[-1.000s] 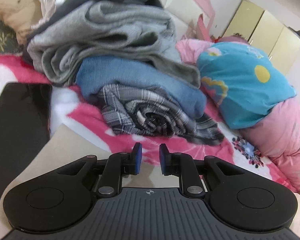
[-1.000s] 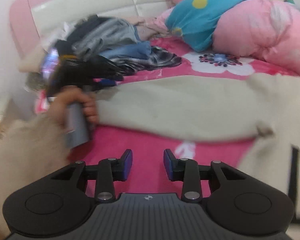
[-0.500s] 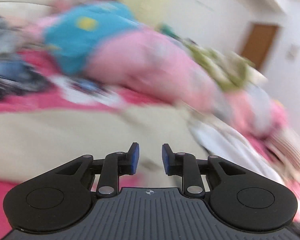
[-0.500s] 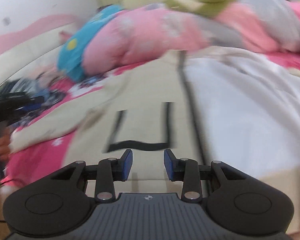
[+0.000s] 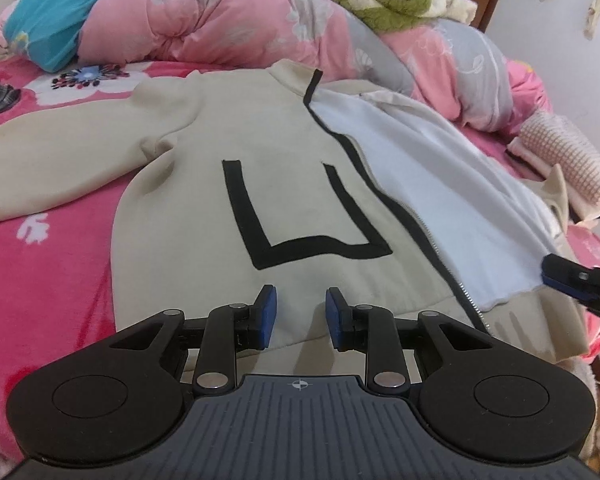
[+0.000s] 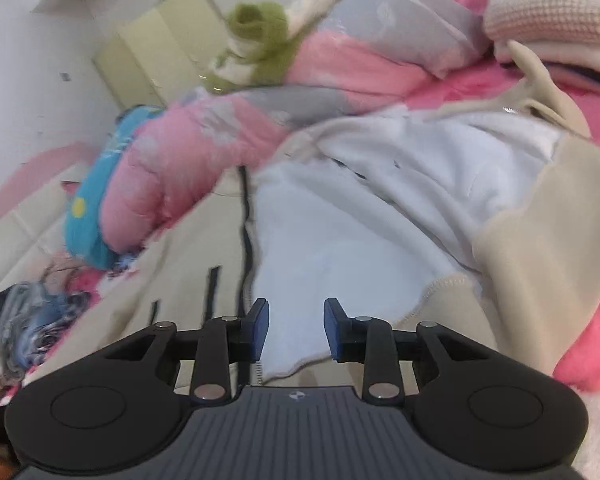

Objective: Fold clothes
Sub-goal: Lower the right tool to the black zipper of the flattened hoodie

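the cream zip-up fleece jacket with black trim (image 5: 284, 184) lies face up on the pink floral bed (image 5: 48, 280), its right front panel flipped open. the left tool (image 5: 299, 312) is spread, empty, above the hem. the right tool (image 6: 295, 330), just closing, pinches nothing. next likely: grip the open panel and fold it shut.

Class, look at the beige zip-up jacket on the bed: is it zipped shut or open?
Open. The beige jacket lies spread out, one front panel turned back beside the zipper, showing its white lining.
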Demonstrator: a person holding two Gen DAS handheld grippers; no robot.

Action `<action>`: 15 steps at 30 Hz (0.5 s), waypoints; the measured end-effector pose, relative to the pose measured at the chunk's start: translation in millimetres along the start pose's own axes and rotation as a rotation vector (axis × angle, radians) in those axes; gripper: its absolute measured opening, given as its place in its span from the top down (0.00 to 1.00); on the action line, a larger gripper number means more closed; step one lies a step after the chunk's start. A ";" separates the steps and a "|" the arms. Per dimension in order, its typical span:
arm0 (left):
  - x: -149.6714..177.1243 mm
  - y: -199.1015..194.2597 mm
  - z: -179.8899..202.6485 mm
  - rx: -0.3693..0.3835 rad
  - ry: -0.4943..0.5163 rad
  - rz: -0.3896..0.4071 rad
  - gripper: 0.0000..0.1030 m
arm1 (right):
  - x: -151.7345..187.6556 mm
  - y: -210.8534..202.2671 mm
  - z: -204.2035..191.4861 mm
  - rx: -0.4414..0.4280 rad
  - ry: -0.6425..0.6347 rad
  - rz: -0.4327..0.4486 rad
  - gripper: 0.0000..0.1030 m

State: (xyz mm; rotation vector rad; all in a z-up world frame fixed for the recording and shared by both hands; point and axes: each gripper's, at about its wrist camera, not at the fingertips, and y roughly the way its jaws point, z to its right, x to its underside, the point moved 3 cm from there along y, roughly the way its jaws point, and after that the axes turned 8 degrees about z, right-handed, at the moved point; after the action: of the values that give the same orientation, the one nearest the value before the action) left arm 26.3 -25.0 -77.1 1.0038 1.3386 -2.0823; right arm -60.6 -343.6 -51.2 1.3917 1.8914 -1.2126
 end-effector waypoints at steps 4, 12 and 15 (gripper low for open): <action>2.8 8.7 9.0 -0.046 0.055 -0.014 0.75 | 10.4 -6.0 -23.1 -0.137 -0.126 -0.011 0.75; 7.2 10.2 15.9 -0.089 0.115 -0.012 0.74 | 70.0 12.9 -32.4 -0.092 -0.351 -0.165 0.81; 7.5 11.2 17.2 -0.096 0.125 -0.010 0.74 | 55.7 7.6 -33.8 -0.101 -0.260 -0.183 0.80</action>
State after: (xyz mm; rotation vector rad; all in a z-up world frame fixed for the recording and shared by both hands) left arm 23.9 -45.2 -84.9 1.1035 1.4929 -1.9709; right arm -69.7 -286.4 -81.9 0.9740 1.8962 -1.2939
